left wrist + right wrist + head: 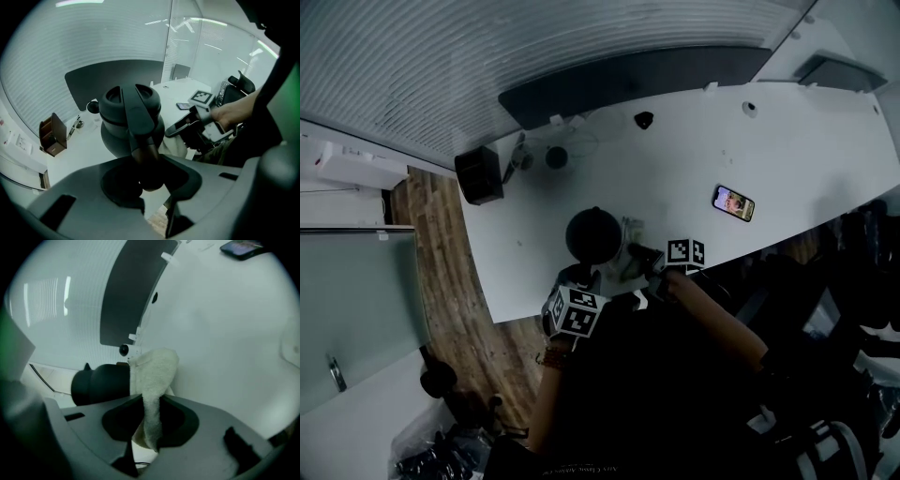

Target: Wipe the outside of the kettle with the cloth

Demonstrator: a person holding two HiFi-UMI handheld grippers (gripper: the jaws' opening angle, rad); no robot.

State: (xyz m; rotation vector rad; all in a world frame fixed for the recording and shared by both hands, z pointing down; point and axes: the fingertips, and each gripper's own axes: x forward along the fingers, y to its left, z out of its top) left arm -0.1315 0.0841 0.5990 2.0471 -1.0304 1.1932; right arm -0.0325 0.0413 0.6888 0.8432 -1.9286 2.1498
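Head view hides both sets of jaws behind marker cubes and arms. Left gripper (146, 180) clamps the kettle (593, 234) by its handle. Right gripper (149, 430) pinches the cloth (153, 373) at the kettle's side. Kettle stands near the table (675, 169) edge, with bare top toward the phone (733, 202).

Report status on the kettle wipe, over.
Left hand-held gripper shut on kettle handle. Right hand-held gripper shut on cloth, beside kettle. Phone lies well clear.

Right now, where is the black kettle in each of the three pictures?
Head view: kettle at centre, near the table edge.
Left gripper view: kettle at centre, handle between the jaws.
Right gripper view: kettle lower left, beside the cloth.
Shared landmark: the dark desk screen.
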